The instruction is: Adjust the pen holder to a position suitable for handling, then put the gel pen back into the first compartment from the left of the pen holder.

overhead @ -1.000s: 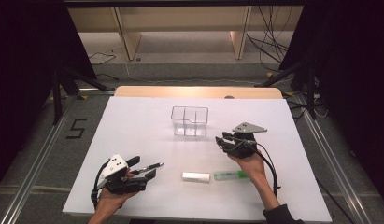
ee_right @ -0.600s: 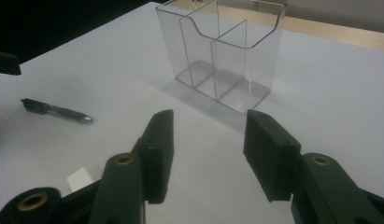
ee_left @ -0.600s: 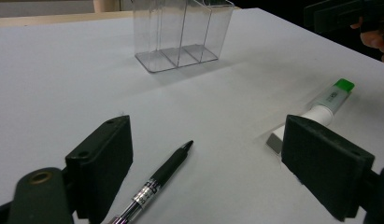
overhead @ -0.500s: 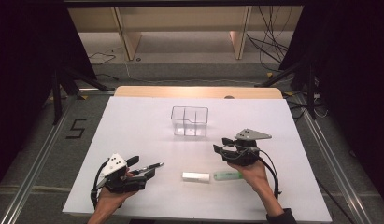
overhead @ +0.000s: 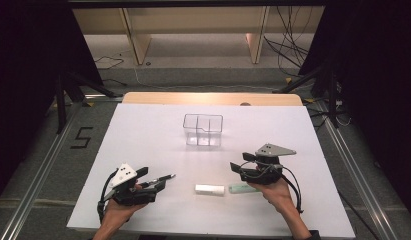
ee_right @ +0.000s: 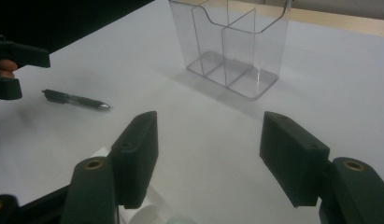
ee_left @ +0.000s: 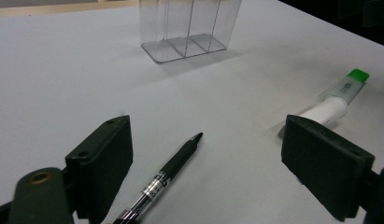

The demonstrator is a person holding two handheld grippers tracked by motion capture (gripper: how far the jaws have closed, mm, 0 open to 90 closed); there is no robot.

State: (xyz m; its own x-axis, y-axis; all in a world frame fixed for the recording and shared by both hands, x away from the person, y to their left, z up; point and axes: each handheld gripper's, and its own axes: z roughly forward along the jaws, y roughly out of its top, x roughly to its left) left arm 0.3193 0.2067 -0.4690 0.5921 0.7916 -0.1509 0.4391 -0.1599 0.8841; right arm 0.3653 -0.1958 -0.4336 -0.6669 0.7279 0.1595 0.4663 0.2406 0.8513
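Looking from above, your right gripper (overhead: 241, 169), jaws just widened and empty, hovers by the green-capped tube (overhead: 243, 188). Its own view: centre the tube first. Left gripper (ee_left: 213, 154): wide open, straddling the pen (ee_left: 166, 175).

Black pen (ee_left: 173, 165) with a clear part near its back end and a white label: lying flat on the white table (overhead: 158, 145), tip pointing up and to the right in the left gripper view, just in front of the left hand. White tube (overhead: 209, 189) lying flat near the front edge of the table, long side running left to right. Pale green-capped stick (ee_left: 346, 86) lying flat just beside the tube, almost end to end with it, green cap pointing away from the tube. Pen well apart from both.
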